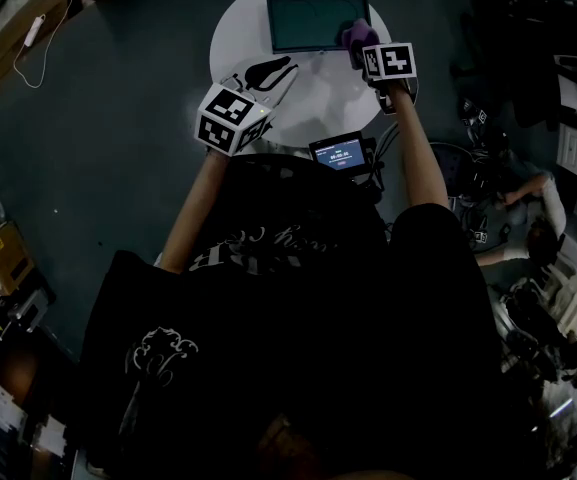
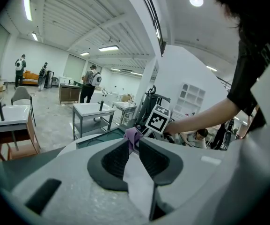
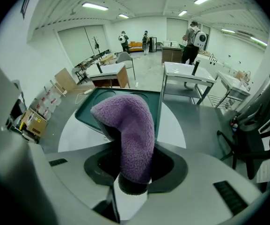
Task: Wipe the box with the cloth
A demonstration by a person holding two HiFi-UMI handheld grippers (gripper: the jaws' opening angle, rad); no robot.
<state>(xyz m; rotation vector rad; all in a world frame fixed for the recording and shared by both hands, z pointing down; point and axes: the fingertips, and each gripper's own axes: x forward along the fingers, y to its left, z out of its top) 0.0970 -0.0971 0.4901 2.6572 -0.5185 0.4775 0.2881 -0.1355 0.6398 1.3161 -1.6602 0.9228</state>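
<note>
Dark green flat rectangular box (image 1: 313,23) lies at the far edge of the round white table (image 1: 308,93), long side facing the person. Fuzzy purple cloth (image 1: 358,36) sits at the box's near right corner. It looks pressed on or just over the rim, but contact can't be confirmed. The right gripper (image 1: 366,50) is clamped on the cloth; in the right gripper view the fabric folds up over the jaws and hides most of them. The left gripper (image 1: 263,76) hovers over the near left part of the table, well apart from the box, with its jaws a little apart and nothing in them. A small lit screen (image 1: 340,151) is at the table's near edge.

Judgement: the wipe is starting at the right end.

- Tip the right gripper so the loose cloth fold meets the green surface, not the hard jaw tips.
- Sweep leftward along the box in overlapping passes with steady light pressure.
- The box is close to the far edge and may slide, so bringing the left gripper against its left side would hold it steady.
- Keep the clamp firm, since fleece can drag and pull out.
</note>
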